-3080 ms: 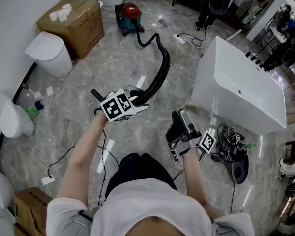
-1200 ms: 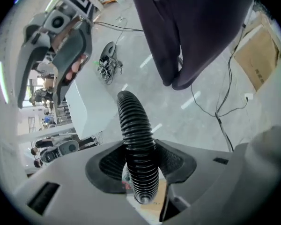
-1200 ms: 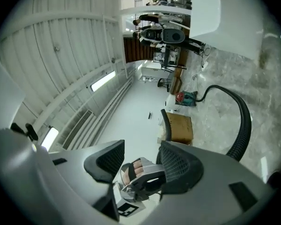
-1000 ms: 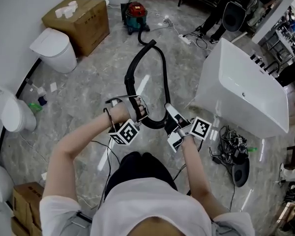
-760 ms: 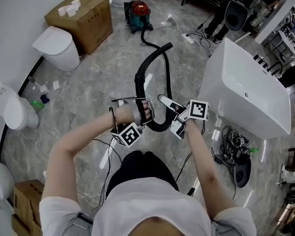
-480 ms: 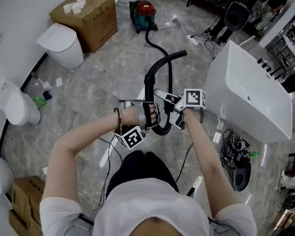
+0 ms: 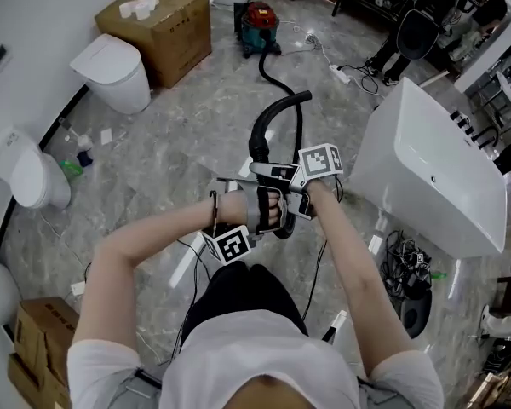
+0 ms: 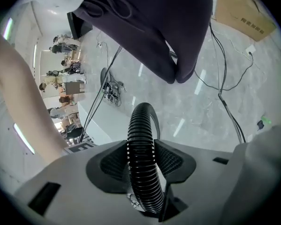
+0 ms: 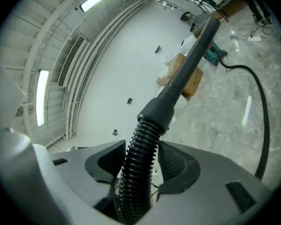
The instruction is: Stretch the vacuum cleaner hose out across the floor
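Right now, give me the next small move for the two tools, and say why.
Probably draw the right tool away from the left tool and from the vacuum cleaner. Both tools clamp the hose side by side, and it arches in a slack loop toward the vacuum cleaner.

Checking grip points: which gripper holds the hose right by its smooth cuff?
The right gripper: the cuff starts just past its jaws. The left gripper grips only ribbed hose.

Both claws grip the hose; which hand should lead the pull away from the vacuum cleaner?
Right, probably. The right claw grips the hose just below the wand cuff, at the free end; the left claw only holds a mid-hose bend.
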A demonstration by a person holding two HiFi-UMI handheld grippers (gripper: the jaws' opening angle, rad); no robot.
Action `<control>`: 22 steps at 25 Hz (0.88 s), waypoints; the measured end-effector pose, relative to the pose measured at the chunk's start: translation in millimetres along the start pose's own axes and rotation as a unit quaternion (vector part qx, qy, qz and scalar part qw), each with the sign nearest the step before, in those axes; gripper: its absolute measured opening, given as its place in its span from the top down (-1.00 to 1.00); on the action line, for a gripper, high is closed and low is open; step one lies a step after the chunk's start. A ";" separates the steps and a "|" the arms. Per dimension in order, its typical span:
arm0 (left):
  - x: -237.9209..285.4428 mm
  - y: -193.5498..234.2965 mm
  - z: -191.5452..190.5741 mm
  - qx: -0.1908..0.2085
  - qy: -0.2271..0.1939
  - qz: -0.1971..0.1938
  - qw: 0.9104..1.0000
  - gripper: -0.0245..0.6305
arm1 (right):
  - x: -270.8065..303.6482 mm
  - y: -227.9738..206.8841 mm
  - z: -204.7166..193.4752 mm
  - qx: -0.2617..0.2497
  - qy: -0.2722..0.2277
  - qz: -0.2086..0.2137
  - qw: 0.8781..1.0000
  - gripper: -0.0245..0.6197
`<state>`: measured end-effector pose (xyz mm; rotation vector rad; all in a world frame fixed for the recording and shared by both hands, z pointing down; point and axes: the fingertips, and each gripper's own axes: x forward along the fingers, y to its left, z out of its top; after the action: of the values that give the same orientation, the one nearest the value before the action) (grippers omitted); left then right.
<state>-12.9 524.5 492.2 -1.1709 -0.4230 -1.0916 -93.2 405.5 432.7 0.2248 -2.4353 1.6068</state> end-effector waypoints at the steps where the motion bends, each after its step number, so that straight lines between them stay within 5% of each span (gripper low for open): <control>1: -0.3 0.8 0.6 -0.003 0.000 0.002 1.000 0.37 | 2.2 3.4 -2.7 -0.004 0.008 0.005 1.000 0.25; 7: -1.0 7.2 -7.0 -0.048 0.008 0.040 0.998 0.37 | 0.3 16.7 2.2 -0.016 -0.009 0.009 1.000 0.34; 11: -2.6 19.2 -11.4 -0.060 0.013 0.084 0.995 0.36 | -19.7 11.2 15.0 0.019 -0.065 0.015 0.998 0.35; 18: -6.8 38.8 -20.4 -0.183 0.022 0.134 0.974 0.36 | -43.5 10.7 33.2 0.011 -0.112 0.009 0.994 0.35; 22: -16.9 41.5 -13.8 -0.272 -0.002 0.145 0.951 0.36 | -55.0 15.9 39.5 0.014 -0.139 0.019 0.990 0.35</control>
<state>11.3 519.5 452.4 -1.6596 0.0651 -0.9710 -47.6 376.0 389.2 0.4368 -2.6355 1.7286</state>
